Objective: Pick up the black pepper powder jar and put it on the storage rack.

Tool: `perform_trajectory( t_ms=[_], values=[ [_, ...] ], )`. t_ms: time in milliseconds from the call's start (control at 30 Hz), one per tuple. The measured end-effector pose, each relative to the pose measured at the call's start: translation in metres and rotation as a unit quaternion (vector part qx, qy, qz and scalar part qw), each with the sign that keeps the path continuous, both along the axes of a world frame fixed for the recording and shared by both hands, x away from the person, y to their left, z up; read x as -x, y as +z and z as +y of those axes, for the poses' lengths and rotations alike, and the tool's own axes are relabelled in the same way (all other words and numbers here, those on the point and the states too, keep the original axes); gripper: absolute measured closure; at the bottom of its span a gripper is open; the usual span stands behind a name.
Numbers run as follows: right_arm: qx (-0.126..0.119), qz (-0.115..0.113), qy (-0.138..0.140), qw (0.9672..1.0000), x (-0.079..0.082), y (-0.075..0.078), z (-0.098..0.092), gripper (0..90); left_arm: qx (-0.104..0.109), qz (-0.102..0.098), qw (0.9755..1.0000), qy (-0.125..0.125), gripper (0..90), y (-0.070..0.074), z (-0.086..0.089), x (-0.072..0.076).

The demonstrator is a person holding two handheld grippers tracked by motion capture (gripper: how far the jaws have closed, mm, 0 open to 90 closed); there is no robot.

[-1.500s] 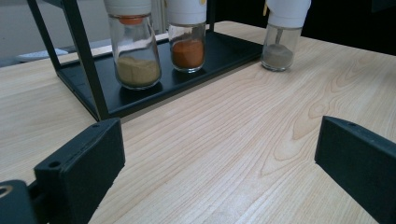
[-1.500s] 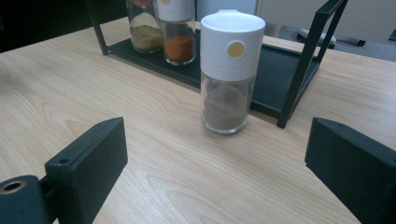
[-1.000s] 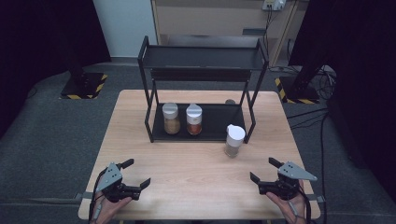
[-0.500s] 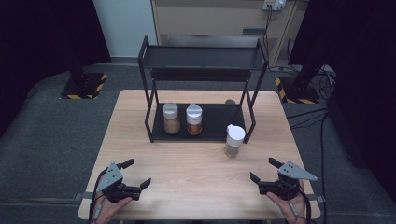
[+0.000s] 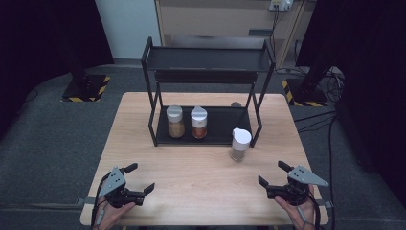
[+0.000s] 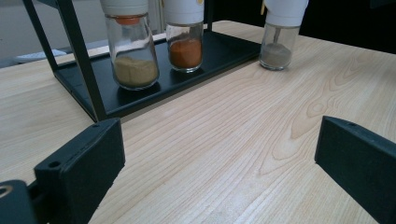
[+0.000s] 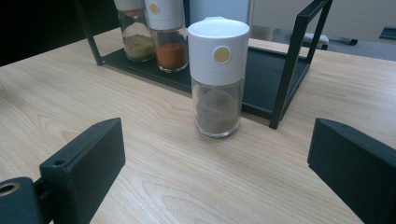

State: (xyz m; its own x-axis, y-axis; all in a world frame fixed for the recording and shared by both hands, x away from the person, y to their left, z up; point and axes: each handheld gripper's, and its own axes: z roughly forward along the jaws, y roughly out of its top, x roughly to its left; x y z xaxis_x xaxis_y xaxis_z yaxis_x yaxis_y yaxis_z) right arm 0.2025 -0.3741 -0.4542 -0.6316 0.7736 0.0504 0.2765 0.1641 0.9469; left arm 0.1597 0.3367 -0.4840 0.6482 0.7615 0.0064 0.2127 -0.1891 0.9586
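While both grippers rest at the near edge of the table, the work looks barely begun.

Item, grey-spice jar: white cap, clear glass, grey powder; stands upright on bare wood just in front of the rack's right front leg, outside the rack. Judged the piece in hand, being nearest the right gripper and square in the right gripper view.

Item, rack: black metal, two tiers, set at the far middle of the table. Lower tray holds a tan-spice jar and, just to its right, an orange-spice jar; the tray's right part is bare. Upper shelf carries nothing visible.

Item, left gripper: near left, jaws spread wide, holding nothing.

Item, right gripper: near right, jaws spread wide, holding nothing, well apart from the grey-spice jar.

Done: two jars shelved. Left, by judgement: reach, grasp and shelve the third.

Surface: table, pale wood grain, otherwise uncluttered.

Room: grey carpet floor, dark curtains left and right, a pale wooden cabinet behind, yellow-and-black striped stand bases on the floor at both sides.
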Motion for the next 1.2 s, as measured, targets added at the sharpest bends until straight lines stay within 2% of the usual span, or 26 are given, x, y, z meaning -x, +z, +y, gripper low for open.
perform_trajectory(
  t_ms=[267,533,867,1200],
  values=[
    [-0.006,0.002,0.004,1.0,0.0,0.003,-0.001,3.3,0.001,0.001,1.0,0.002,0.6,0.0,0.0,0.0],
    [-0.015,-0.002,-0.007,0.9999,-0.001,0.014,0.001,2.7,0.001,0.001,1.0,0.004,0.4,0.0,0.0,0.0],
    [-0.016,0.009,-0.006,0.9998,-0.013,0.029,0.011,3.5,0.003,0.0,1.0,0.007,0.4,0.0,0.001,0.001],
    [0.007,0.01,-0.003,0.9999,-0.03,0.043,0.031,3.5,0.003,0.0,1.0,0.006,0.4,0.0,0.001,0.001]
  ],
)
